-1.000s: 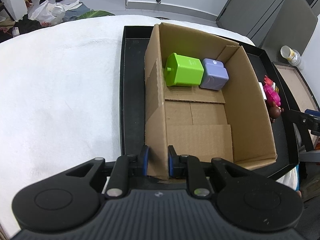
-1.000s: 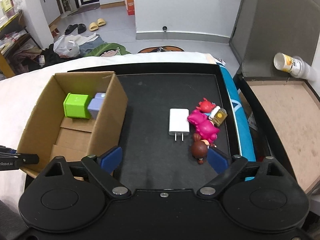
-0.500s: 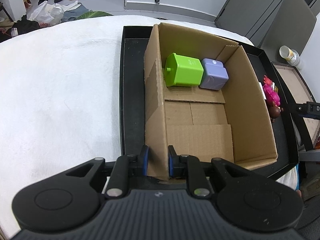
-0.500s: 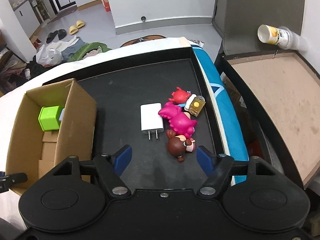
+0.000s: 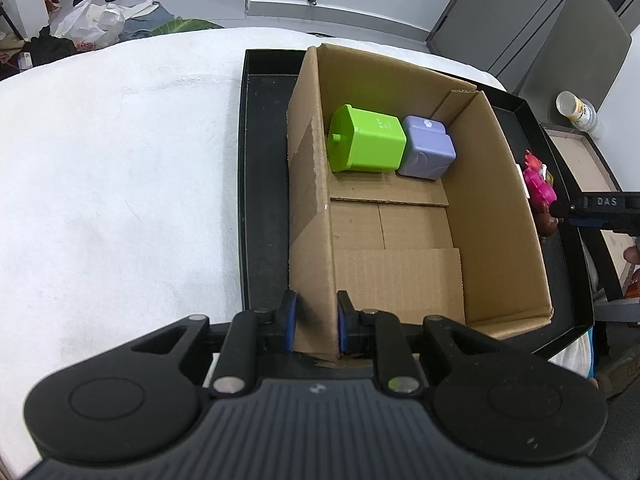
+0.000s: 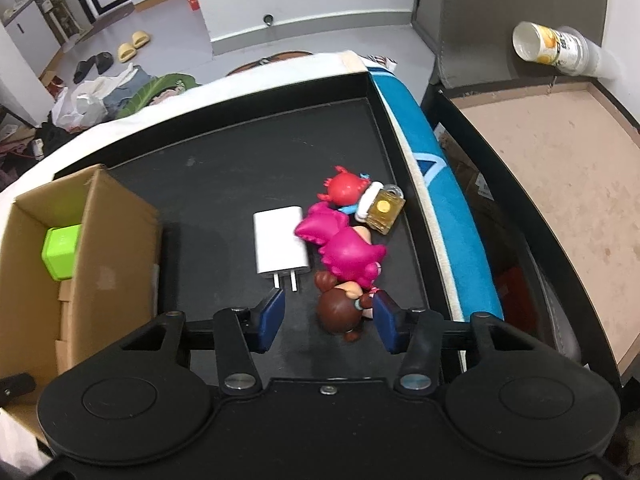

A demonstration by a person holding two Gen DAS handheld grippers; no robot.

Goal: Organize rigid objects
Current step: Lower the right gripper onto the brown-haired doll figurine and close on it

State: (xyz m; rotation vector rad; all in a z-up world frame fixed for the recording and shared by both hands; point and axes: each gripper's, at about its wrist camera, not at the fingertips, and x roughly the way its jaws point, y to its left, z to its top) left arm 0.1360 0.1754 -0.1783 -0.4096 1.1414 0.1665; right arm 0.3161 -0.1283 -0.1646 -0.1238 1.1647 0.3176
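Left gripper (image 5: pixel 316 326) clamped on the near left corner wall of the cardboard box (image 5: pixel 496 184), one blue pad outside, one inside, both pressed against the cardboard. Box upright and open-topped on the black tray (image 5: pixel 260 184), toward the tray's left end. Inside, against the far wall: a green cube-shaped container (image 5: pixel 366 145) and a lavender cube-shaped container (image 5: pixel 427 148), touching side by side, green on the left. Near part of the box floor bare, just folded flaps. White cloth-covered surface (image 5: pixel 120 184) to the left of the tray.

Right gripper (image 6: pixel 328 322) spread wide, holding nothing, low over the right part of the tray. Brown-haired doll head (image 6: pixel 340 314) between the blue pads (image 6: pixel 272 316), nearly against the right pad, clear gap on the left. Pink figurine (image 6: pixel 348 250) just beyond the head, touching it; joined to it or not, cannot tell. White USB charger (image 6: pixel 280 244) flat on the tray just left of the pink figurine, prongs pointing near, close by the left pad's tip. Red crab-like toy (image 6: pixel 345 189) and a small amber beer-mug toy (image 6: pixel 382 208) farther back, bunched against the pink one. Blue-and-white cloth (image 6: pixel 448 216) along the tray's right edge.
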